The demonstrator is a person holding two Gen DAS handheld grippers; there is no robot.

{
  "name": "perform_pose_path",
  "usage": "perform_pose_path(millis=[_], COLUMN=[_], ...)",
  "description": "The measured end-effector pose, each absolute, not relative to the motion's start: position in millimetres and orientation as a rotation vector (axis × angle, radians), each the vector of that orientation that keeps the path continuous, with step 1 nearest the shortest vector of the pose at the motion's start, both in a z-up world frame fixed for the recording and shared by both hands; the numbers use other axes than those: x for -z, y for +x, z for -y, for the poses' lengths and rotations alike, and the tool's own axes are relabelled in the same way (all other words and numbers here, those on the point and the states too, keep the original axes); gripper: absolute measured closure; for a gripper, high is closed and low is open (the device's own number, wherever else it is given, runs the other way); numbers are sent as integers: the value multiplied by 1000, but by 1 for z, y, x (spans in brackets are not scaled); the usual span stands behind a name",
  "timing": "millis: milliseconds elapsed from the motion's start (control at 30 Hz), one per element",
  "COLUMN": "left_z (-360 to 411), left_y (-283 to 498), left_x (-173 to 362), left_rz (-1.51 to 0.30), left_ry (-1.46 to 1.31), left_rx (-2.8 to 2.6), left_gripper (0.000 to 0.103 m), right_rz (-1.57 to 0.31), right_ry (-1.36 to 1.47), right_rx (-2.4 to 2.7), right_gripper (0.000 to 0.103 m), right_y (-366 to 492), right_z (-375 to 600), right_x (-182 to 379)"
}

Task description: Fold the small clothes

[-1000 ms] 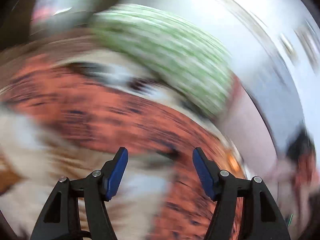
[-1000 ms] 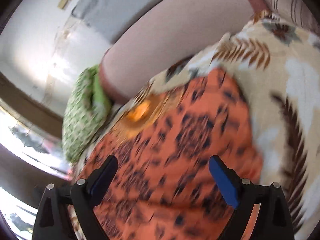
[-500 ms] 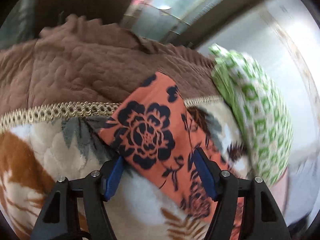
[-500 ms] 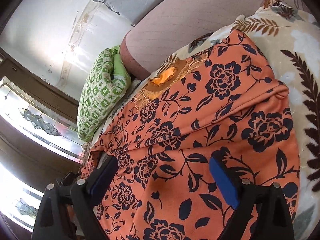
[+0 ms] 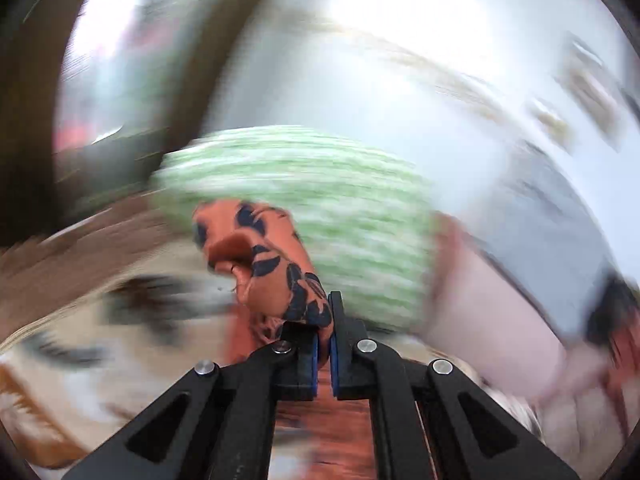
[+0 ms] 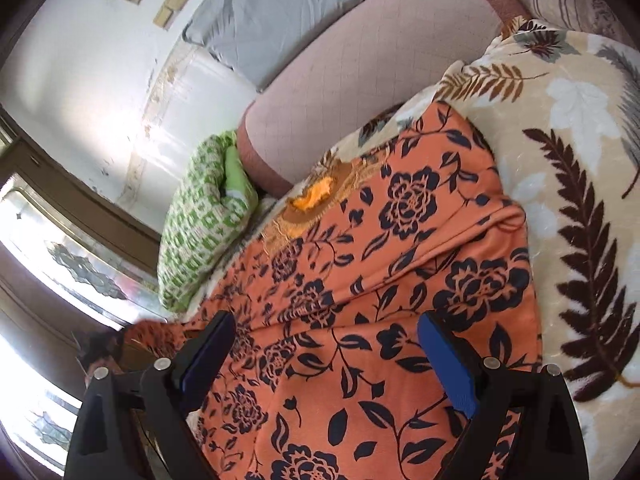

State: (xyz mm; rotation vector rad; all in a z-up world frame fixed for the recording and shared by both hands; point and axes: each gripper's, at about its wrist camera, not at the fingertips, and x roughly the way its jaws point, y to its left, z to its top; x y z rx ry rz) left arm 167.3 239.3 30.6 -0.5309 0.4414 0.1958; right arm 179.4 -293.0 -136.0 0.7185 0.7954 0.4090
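Centrally, the orange floral garment (image 6: 400, 280) is seen spread flat on the leaf-patterned blanket (image 6: 580, 160) of a bed, with its embroidered neckline (image 6: 316, 200) turned toward the far end. One corner of the garment (image 5: 272, 264) is pinched by the left gripper (image 5: 323, 320), whose fingers have just been closing and are now pressed together on the cloth; the bunched fabric rises above the pads. Much of the left wrist view is smeared by motion blur, so finer detail there cannot be told.

The right gripper (image 6: 328, 344) is held above the near part of the garment with its fingers (image 6: 452, 364) set wide apart; nothing is gripped between them, and whether they touch the cloth cannot be told.

Surroundings are shown as follows. A green-and-white patterned pillow (image 6: 204, 224) lies just beyond the garment's far left edge, against a pink quilted cushion (image 6: 360, 88). A grey pillow (image 6: 272, 20) leans behind the cushion against the white wall (image 6: 80, 80). A brown-framed window (image 6: 60, 248) with patterned glass is seen at the left. In the left wrist view the green pillow (image 5: 340, 208) stands directly behind the lifted corner, and a brown quilted cover (image 5: 80, 248) is visible at the left. The garment's surface is otherwise unobstructed, apart from a raised fold (image 6: 508, 216) running across its right half.
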Motion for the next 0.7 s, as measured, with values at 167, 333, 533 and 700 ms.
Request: perform_pose_path(millis=[167,333,533,700], left_z=[-77,67,121,54], left_y=[218,249,238,216], left_x=[-32,47,158,117], left_rz=[-526,-775,-1212,-1052], left_ry=[-418,-317,-306,-271], left_rx=[127,353,470,433], left_gripper=[99,69,40,36], right_rz=[-751,-716,-717,-739], right_ry=[766,879,943,872], right_rx=[-413,-372,-327,-306], right_gripper=[9,9,8,7], right_y=[178,178,181,185], right_z=[313,345,363,354], right_x=[137,143,150,148])
